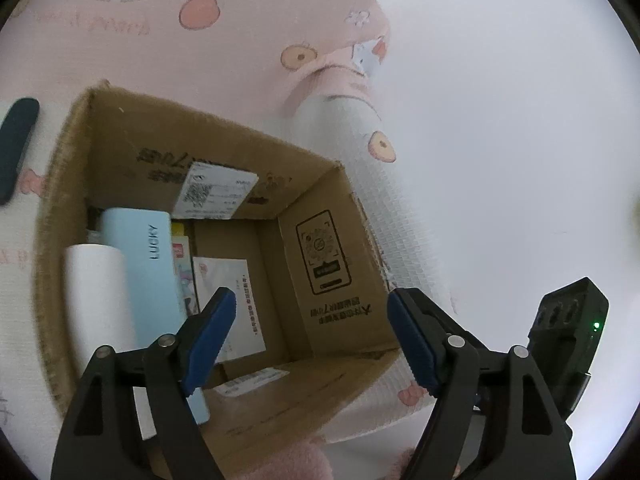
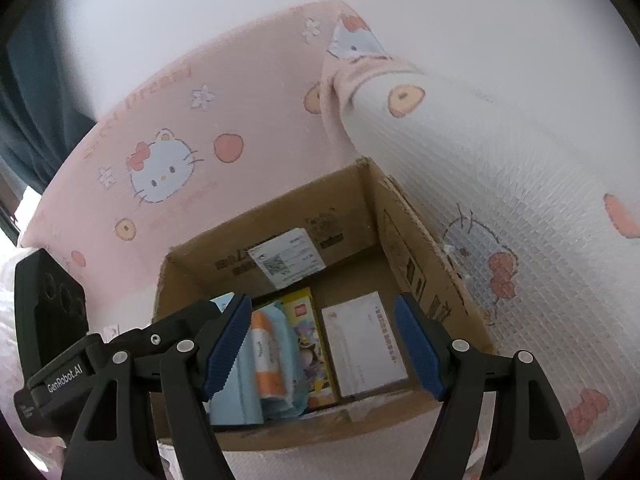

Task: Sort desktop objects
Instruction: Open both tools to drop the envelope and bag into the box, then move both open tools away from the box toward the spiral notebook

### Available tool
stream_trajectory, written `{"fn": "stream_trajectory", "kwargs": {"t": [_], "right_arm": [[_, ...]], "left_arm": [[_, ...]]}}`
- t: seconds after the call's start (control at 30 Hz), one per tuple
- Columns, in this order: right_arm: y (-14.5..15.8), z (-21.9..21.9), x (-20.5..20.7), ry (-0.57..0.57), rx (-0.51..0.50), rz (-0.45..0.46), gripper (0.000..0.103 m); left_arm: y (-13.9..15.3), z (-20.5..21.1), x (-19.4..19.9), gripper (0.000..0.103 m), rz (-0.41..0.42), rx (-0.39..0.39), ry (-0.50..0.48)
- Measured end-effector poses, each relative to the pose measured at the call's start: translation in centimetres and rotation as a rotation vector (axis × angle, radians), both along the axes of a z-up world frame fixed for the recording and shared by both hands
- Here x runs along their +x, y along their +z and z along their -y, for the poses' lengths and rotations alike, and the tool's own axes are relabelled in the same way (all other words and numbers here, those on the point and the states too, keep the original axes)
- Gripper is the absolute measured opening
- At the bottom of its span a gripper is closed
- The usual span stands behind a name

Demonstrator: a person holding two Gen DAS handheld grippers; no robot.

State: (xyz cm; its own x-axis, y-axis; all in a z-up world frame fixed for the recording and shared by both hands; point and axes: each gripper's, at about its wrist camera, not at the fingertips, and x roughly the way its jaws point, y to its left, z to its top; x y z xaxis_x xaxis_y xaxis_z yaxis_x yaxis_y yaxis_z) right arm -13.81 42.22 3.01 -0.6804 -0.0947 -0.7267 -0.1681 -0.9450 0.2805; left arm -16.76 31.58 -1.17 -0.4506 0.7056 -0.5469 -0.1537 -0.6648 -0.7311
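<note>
both jaws gape empty, our left gripper (image 1: 312, 336) and right gripper (image 2: 322, 344) over the cardboard box (image 1: 316, 236); it holds several items, while a dark case (image 1: 16, 148) lies outside, likely unsorted.

We see a brown corrugated cardboard box (image 1: 224, 184), matt and rough at its torn rim. At nine o'clock inside it lies a smooth pale-blue plastic case (image 1: 148, 280). The pink printed cloth (image 2: 192, 128) beneath looks quilted; the blue pads (image 2: 228, 344) are ribbed.
</note>
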Motion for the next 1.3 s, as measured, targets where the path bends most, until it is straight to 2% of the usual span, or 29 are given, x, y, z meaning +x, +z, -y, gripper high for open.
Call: {"fn": "stream_trajectory", "kwargs": {"t": [0.4, 0.7, 0.9, 1.1, 1.3], "right_arm": [[3.9, 7.0, 0.4, 0.017, 0.057, -0.048, 0.073], [3.1, 4.5, 3.8, 0.066, 0.065, -0.042, 0.073], [1.5, 6.4, 4.4, 0.153, 0.058, -0.016, 0.074], [0.6, 10.0, 4.0, 0.253, 0.043, 0.008, 0.074], [-0.7, 17.1, 2.7, 0.402, 0.024, 0.028, 0.074]], "left_arm": [[2.5, 5.1, 3.3, 0.081, -0.084, 0.029, 0.009], [1.9, 10.3, 4.2, 0.081, -0.082, 0.037, 0.042], [0.3, 17.9, 4.9, 0.081, -0.086, -0.025, 0.126], [-1.2, 27.0, 6.1, 0.081, -0.037, -0.015, 0.212], [-1.7, 36.3, 8.5, 0.081, -0.049, -0.05, 0.367]]}}
